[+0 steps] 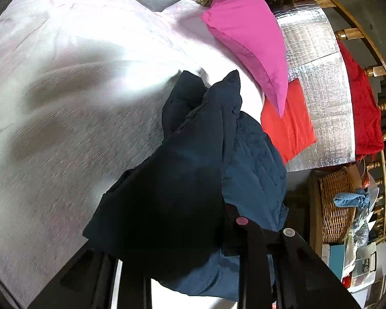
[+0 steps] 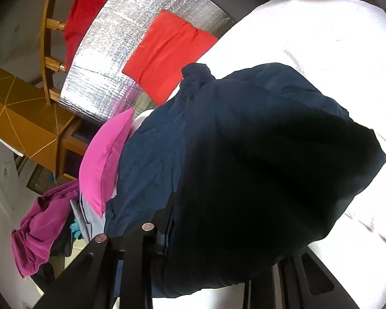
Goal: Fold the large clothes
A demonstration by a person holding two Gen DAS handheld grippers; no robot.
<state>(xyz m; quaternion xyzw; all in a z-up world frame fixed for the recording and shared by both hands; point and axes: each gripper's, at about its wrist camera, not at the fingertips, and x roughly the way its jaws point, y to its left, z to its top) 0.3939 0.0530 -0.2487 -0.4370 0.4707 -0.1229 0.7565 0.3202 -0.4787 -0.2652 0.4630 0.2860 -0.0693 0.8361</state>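
Both claws are gripping the same dark navy, thin quilted garment (image 1: 182,170), which is hanging bunched in front of each camera above the pale, white-covered bed (image 1: 64,82). The left claw (image 1: 198,262) is narrowed on a fold of the fabric, its black fingers (image 1: 254,257) half buried under the cloth. The right claw (image 2: 218,265) is likewise pinching cloth that is draping over its fingers (image 2: 131,257). Holding it at two points and clear of the bed is probably letting the garment hang open so it can be spread flat before folding, though no fold is made yet.

A folded orange-red cloth (image 2: 164,51) is lying on a silver foil-faced mat (image 2: 110,59), apparently set aside as finished. A bright pink pillow (image 1: 247,38) is leaning just beside the garment. A woven wicker basket (image 1: 337,206) is standing off the bed among clutter.

No brand, label or legible writing is showing on the garment; any print in the clutter is too small to read.
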